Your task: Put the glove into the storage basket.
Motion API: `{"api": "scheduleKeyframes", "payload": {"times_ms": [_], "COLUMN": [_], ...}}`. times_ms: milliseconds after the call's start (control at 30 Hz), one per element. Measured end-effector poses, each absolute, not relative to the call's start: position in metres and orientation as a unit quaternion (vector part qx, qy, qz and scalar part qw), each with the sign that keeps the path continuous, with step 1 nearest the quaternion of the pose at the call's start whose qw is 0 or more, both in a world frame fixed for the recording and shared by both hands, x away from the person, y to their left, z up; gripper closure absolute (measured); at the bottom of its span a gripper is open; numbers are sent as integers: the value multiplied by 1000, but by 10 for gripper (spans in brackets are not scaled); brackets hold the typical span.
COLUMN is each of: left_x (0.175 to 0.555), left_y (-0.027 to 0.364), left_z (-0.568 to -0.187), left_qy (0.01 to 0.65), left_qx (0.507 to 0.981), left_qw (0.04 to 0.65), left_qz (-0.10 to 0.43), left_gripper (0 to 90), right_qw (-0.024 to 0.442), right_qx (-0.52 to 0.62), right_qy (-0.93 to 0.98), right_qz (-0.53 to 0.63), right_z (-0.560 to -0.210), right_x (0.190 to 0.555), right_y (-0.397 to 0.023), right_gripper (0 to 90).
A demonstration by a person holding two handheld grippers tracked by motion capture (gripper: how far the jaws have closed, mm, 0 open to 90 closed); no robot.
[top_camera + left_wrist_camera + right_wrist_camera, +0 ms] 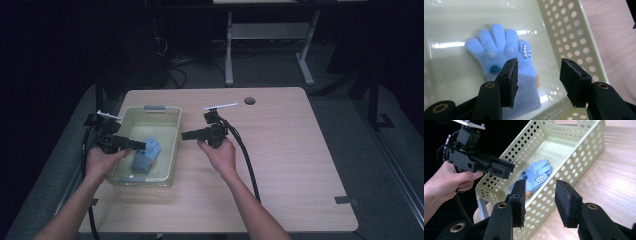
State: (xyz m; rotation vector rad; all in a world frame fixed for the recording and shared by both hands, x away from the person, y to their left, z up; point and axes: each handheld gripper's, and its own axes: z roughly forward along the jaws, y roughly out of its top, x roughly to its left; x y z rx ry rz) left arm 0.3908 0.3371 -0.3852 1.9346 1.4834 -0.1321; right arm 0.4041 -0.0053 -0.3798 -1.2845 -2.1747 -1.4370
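Your left gripper (537,75), jaws parted and empty, hangs over the fluffy blue monster glove (504,57) lying in the perforated pale-green plastic basket (571,32), while your right gripper (540,195), likewise empty, waits outside, so little seems left.

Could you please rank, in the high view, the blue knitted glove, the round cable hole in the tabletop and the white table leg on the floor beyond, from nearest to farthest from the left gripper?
1. Blue knitted glove: inside the pale green perforated basket, just beside the left gripper.
2. Round cable hole: far side of the tabletop, to the right.
3. White table leg: on the floor beyond the table.
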Motion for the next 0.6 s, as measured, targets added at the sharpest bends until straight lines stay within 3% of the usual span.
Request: {"api": "scheduleKeyframes", "payload": {"times_ms": [600], "left_x": [386], "left_y": [315], "left_z": [-367], "left_qy": [547], "left_qx": [742], "left_qw": [385], "left_qz": [-45], "left_gripper": [436], "right_qw": [107], "right_qx": [-454], "right_qy": [-731], "right_qz": [-499], "right_z": [-377], "right_x": [400], "right_y": [-47], "right_gripper": [514]}}
